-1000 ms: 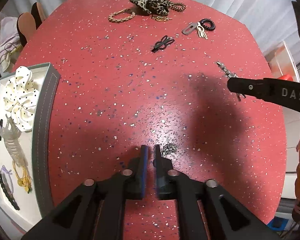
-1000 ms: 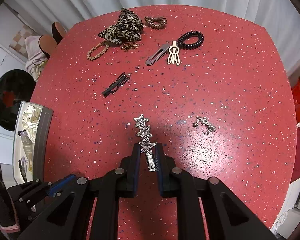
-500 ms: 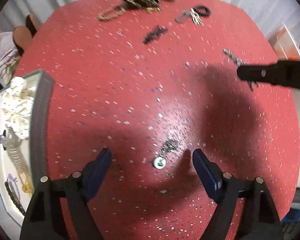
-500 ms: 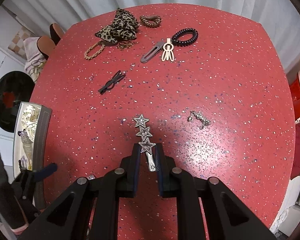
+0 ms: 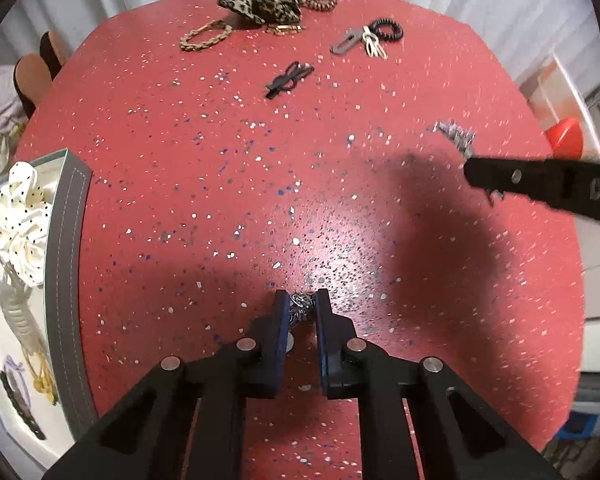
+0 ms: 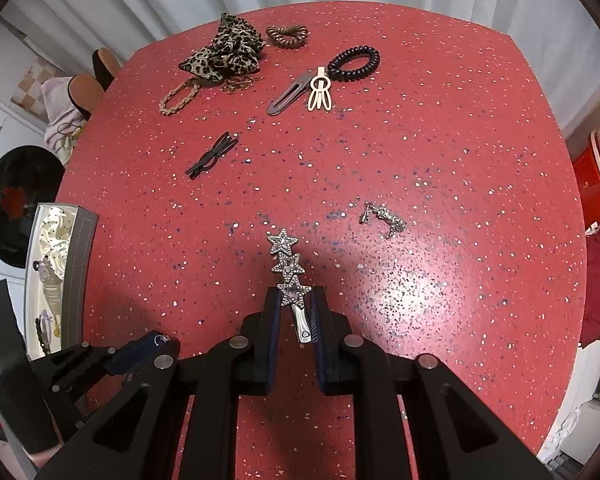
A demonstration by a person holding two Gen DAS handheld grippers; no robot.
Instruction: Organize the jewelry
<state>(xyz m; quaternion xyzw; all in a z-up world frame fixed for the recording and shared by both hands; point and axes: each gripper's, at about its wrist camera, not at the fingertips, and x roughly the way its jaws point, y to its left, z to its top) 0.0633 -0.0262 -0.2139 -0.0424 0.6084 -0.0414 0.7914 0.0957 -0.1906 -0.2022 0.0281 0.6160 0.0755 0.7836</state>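
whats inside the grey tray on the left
In the grey tray: a white polka-dot scrunchie, a pale claw clip, yellow ties and a dark piece. Its far side lies outside the frame.

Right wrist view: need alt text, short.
The right gripper is shut on a star hair clip of three rhinestone stars, held over a red speckled table. Farther off lie black bobby pins, a leopard scrunchie, a black coil tie and a small sparkly piece; a tray sits at the left edge.
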